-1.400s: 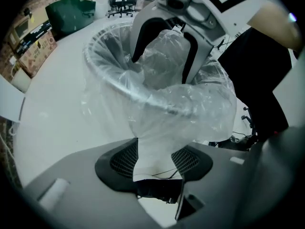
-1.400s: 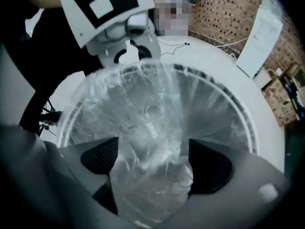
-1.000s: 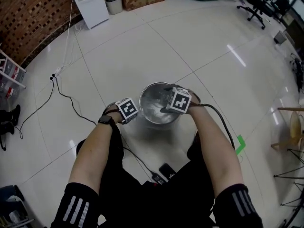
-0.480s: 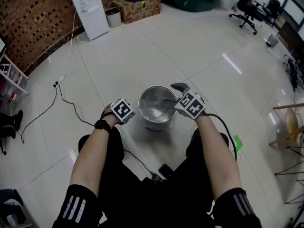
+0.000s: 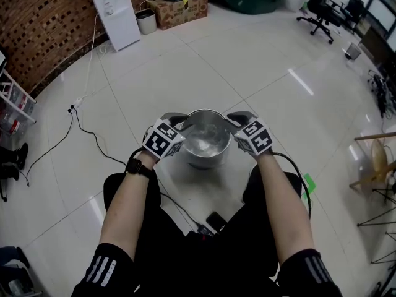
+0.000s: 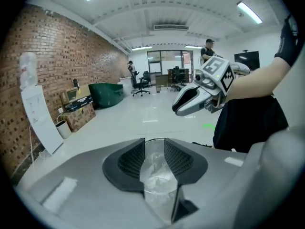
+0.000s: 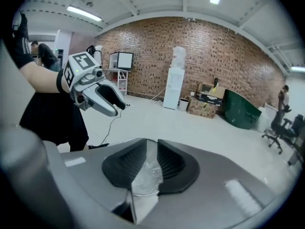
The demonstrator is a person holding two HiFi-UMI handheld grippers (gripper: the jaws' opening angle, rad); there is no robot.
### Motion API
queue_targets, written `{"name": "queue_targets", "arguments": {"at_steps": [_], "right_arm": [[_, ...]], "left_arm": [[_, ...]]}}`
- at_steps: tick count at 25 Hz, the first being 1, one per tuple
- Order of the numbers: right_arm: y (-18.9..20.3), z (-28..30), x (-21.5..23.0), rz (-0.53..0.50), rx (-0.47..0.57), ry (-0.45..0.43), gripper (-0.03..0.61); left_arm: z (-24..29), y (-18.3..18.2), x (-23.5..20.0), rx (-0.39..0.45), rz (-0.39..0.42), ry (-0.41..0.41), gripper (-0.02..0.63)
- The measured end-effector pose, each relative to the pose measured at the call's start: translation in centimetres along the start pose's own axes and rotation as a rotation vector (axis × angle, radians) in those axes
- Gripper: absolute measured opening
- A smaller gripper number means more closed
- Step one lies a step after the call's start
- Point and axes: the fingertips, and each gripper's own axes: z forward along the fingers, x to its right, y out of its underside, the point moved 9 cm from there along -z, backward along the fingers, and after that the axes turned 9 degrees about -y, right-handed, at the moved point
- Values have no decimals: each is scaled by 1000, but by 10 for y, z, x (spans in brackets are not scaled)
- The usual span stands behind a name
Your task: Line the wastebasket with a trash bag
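Head view: on the floor, the wastebasket (image 5: 205,160), trash bag (image 5: 201,142) inside, is flanked by left gripper (image 5: 176,120) and right gripper (image 5: 238,117). Their jaws are closing, part-open, with nothing visibly pinched, likely positioned for spreading the bag's mouth.

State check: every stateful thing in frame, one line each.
wastebasket: upright on the floor, top open.
trash bag: clear, crumpled inside the wastebasket.
left gripper: at the rim's left side, jaws closing, bag film in the gap, not yet pinched.
right gripper: at the rim's right side, jaws closing, narrower gap, film in it.
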Motion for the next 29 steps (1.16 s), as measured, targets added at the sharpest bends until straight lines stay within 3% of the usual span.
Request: {"name": "queue_targets", "arguments": {"at_steps": [4,9,15,21,29], "right_arm": [[5,14,13,97,28,-31,13],[-5,33,17,-1,-66,-24,9],[-22,32,27,8,-36,-43,9],[-15,30,24,5,-67,-61,8],[-10,29,31,13,-72,-64,9]], "left_arm": [[21,-3,3,-30,61,46,123],[41,-6,0,-82,137,102,135],[38,-16,-15,-49,112,73,135],[36,-6,-15,-82,140,64,135],[34,-11,-17,-66,163,63,135]]}}
